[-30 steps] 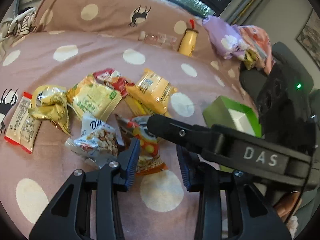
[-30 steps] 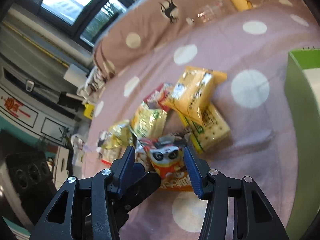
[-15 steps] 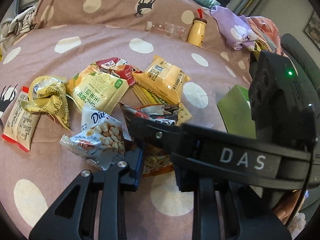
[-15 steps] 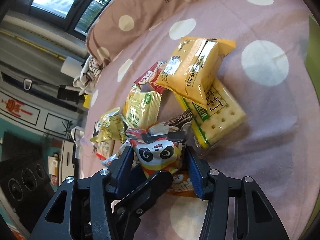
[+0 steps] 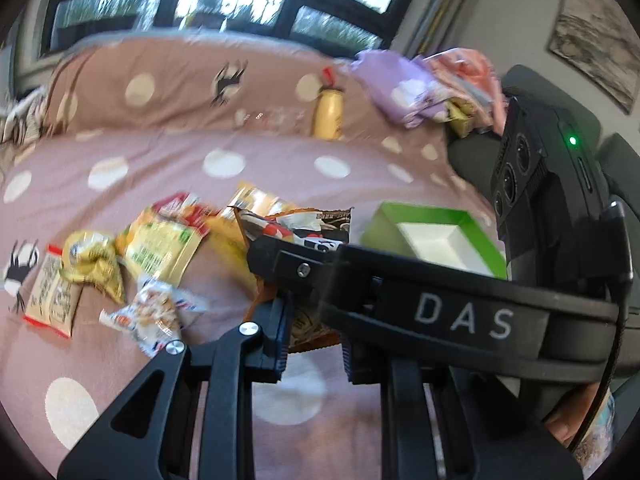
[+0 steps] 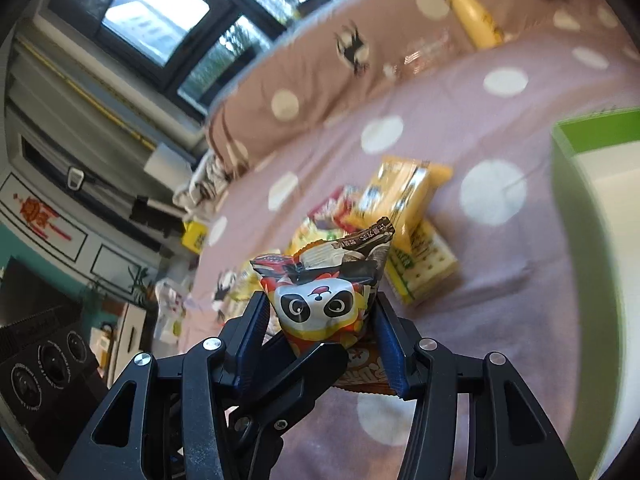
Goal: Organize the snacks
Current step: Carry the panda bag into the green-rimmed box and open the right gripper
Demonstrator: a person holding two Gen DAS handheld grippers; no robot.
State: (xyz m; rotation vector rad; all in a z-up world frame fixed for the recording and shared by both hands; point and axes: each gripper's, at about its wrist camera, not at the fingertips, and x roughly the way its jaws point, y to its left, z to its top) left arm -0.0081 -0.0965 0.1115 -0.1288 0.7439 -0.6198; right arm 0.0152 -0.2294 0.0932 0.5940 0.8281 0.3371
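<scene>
My right gripper (image 6: 320, 336) is shut on a panda snack bag (image 6: 324, 296) and holds it above the polka-dot bed cover. The same bag (image 5: 300, 232) shows in the left wrist view behind the right gripper's black body (image 5: 440, 312). My left gripper (image 5: 316, 344) is open, with the bag's lower part between its fingers; I cannot tell if they touch it. A green box with a white inside (image 5: 432, 236) stands to the right (image 6: 592, 208). More snack packs lie on the bed: a yellow pack (image 6: 404, 192), crackers (image 6: 424, 268), a green-yellow bag (image 5: 160, 248), a nut bag (image 5: 152, 316).
A yellow bottle (image 5: 330, 114) and a clear bottle (image 5: 272, 116) lie against the long pillow at the back. A purple and pink cloth heap (image 5: 424, 88) sits at the back right. A crumpled gold bag (image 5: 88, 256) and a flat red-edged pack (image 5: 50, 300) lie far left.
My right gripper has closed on the panda bag and lifted it off the pile. Both views have tilted upward and the box has come nearer on the right.
</scene>
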